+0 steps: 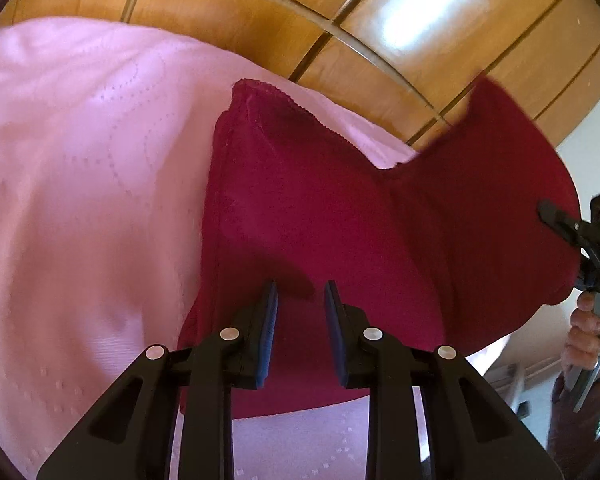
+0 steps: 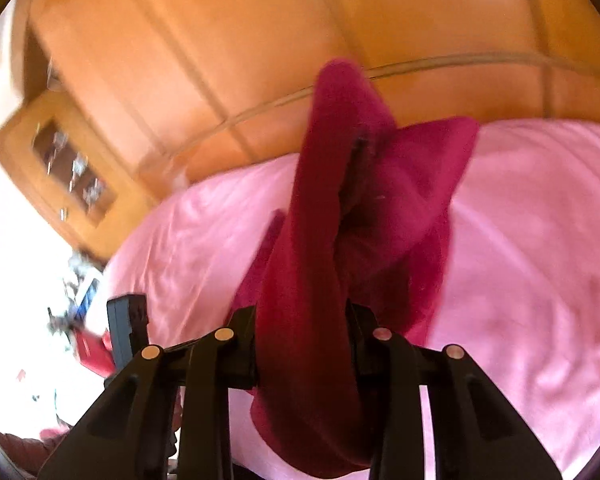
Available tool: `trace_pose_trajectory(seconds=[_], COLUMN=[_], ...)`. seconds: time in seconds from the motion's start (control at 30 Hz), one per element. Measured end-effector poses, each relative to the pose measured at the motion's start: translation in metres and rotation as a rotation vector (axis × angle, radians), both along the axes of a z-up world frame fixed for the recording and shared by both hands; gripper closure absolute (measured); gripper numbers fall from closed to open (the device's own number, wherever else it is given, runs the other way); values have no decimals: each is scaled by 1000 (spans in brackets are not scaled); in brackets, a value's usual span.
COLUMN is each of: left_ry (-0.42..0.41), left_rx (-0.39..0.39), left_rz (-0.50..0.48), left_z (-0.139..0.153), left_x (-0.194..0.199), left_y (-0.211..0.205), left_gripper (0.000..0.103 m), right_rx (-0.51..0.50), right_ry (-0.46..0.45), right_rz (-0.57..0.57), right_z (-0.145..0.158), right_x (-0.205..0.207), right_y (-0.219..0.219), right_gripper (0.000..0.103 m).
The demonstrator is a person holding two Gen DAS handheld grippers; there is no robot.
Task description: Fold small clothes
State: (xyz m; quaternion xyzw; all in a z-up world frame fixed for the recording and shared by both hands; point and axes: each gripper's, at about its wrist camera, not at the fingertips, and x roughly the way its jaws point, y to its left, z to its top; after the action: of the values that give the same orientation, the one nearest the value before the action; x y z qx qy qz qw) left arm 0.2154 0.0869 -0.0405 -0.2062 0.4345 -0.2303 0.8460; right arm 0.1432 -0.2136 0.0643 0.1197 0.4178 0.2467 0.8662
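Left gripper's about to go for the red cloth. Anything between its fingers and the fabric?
Nothing visible. The left gripper stands open right over the red cloth on the pink bedspread; the right gripper grips its other end.

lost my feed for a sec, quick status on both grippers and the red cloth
Right gripper shut on red cloth, one side lifted off pink bedspread. Left gripper open over cloth's near edge, not gripping. Nothing in the way.
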Motion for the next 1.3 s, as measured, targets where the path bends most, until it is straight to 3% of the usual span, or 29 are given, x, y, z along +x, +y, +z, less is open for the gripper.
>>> trace_pose_trajectory(seconds=[0.23,0.3,0.37,0.47,0.57,0.7,0.77,0.8,0.9,0.97,1.1,1.17,1.2,1.3], left_ry=[35,41,52,50,50,41,45,47,41,67,157,172,164,93], left_rx=[-168,-214,-267,-317,-353,-404,-445,-460,-406,-313,-166,-98,-71,-48], left_rz=[53,63,72,100,107,75,47,34,-28,-62,-103,-113,-116,-97], left_z=[4,6,7,11,17,33,39,44,57,62,49,45,46,54], left_x=[-1,-4,-5,-5,-4,-7,-7,-5,-4,3,23,28,28,19], left_y=[36,51,65,82,93,89,81,74,56,34,-1,-9,-11,-4], left_gripper=[79,79,73,70,70,69,41,39,37,34,34,60,80,89], right_rx=[-217,-189,-98,13,87,49,-17,-63,-180,-236,-203,-199,-191,-178], right_ry=[45,40,35,44,56,40,26,17,3,0,3,-13,-19,3], right_rz=[146,205,285,337,298,158,81,45,7,1,5,15,22,37], right_z=[-56,-63,-62,-57,-55,-60,-65,-70,-82,-92,-104,-105,-106,-112], right_x=[9,4,-7,-20,-33,-53,-60,-64,-67,-66,-63,-65,-68,-62], right_y=[107,113,110,94,59,12,-7,-12,-8,-2,0,5,8,13], right_gripper=[71,55,45,41,41,33,32,32,32,29,27,27,27,29])
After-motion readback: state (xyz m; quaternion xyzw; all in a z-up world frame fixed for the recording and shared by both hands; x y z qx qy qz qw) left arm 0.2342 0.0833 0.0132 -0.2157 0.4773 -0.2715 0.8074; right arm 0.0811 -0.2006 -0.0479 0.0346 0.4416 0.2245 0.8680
